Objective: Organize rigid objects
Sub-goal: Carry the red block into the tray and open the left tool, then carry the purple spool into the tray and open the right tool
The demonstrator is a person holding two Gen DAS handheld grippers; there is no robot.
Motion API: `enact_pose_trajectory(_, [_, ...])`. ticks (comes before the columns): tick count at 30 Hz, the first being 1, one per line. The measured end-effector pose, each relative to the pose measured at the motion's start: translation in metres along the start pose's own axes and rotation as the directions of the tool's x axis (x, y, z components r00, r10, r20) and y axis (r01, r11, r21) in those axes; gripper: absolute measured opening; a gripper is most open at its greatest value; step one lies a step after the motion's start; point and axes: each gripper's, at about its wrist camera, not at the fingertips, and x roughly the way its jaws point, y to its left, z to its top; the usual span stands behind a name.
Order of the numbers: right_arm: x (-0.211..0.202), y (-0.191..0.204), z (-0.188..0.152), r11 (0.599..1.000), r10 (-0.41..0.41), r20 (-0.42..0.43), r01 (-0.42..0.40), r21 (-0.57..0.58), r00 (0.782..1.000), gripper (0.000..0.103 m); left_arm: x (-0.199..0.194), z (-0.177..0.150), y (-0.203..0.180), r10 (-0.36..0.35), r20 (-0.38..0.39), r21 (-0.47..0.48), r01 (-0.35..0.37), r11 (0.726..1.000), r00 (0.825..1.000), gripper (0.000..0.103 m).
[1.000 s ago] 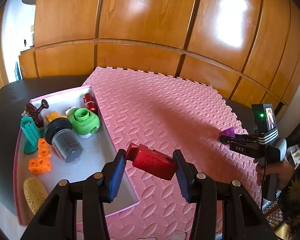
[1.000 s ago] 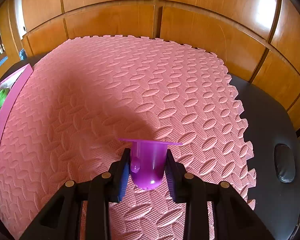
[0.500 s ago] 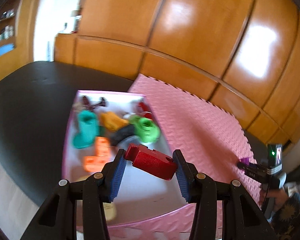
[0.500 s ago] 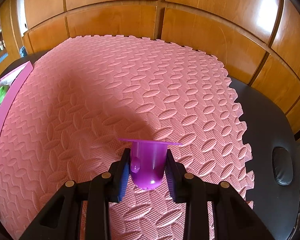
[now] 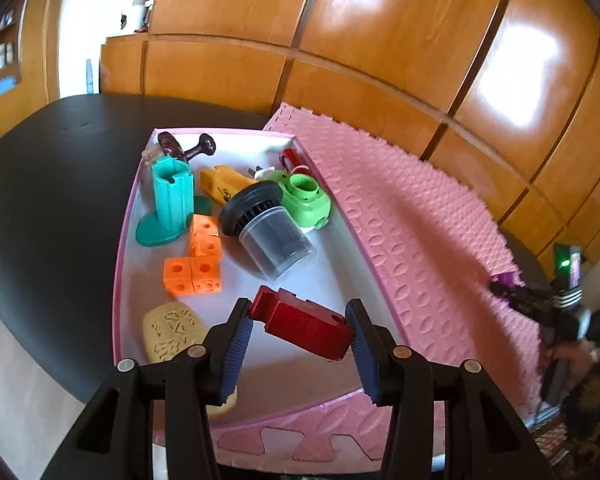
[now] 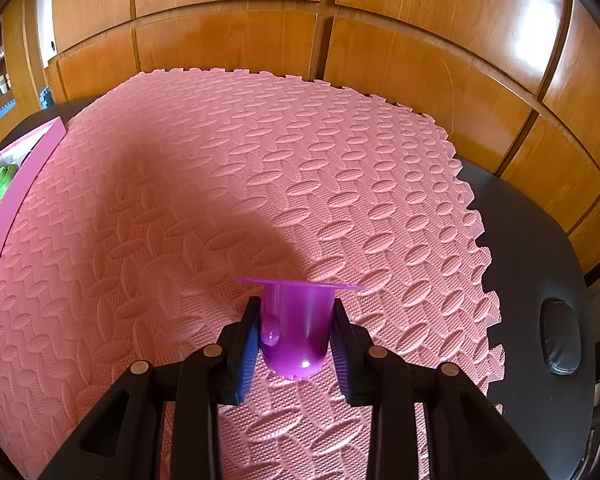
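Left tongs point(image 5: 300, 332): clamping the red block point(image 5: 302, 326) crosswise, hanging over the near, bare end of the pink tray point(image 5: 118, 264).
Right tongs point(image 6: 294, 340): gripping the purple flanged cup point(image 6: 296, 322) by its barrel, hovering over the pink foam mat point(image 6: 260, 184).
Already sorted: orange cubes point(image 5: 196, 264), teal stand point(image 5: 172, 204), clear jar point(image 5: 268, 232) and green piece point(image 5: 306, 200) are lying in the tray ahead of the left tongs.
Remaining: by my judgement, both held pieces are awaiting placement; the mat ahead is looking bare.
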Motion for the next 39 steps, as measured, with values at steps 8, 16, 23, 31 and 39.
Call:
enact_pose_trajectory(8, [0.0,0.001,0.0,1.0,-0.003,0.0,0.003,-0.004,1.0,0.032,0.023,-0.002,0.002,0.079,-0.035,0.053,-0.077,0.996,0.996,0.047])
enact_pose_trajectory(16, [0.0,0.0,0.001,1.0,-0.005,0.0,0.005,-0.004,1.0,0.032,0.009,-0.004,0.005,0.115,0.015,0.059,-0.115,0.992,0.993,0.048])
enact_pose_trajectory(23, [-0.001,0.002,0.0,1.0,-0.015,0.002,0.015,-0.012,1.0,0.032,-0.009,0.003,0.008,0.204,0.073,0.034,-0.207,0.978,0.976,0.05])
enact_pose_trajectory(31, [-0.001,0.003,0.0,1.0,-0.021,0.004,0.021,-0.019,1.0,0.032,-0.013,0.001,0.004,0.224,0.07,0.028,-0.226,0.974,0.972,0.055])
enact_pose_trajectory(39, [-0.002,0.004,0.0,0.999,-0.026,0.009,0.026,-0.024,1.0,0.031,-0.02,0.002,-0.002,0.223,0.095,0.04,-0.228,0.973,0.97,0.057])
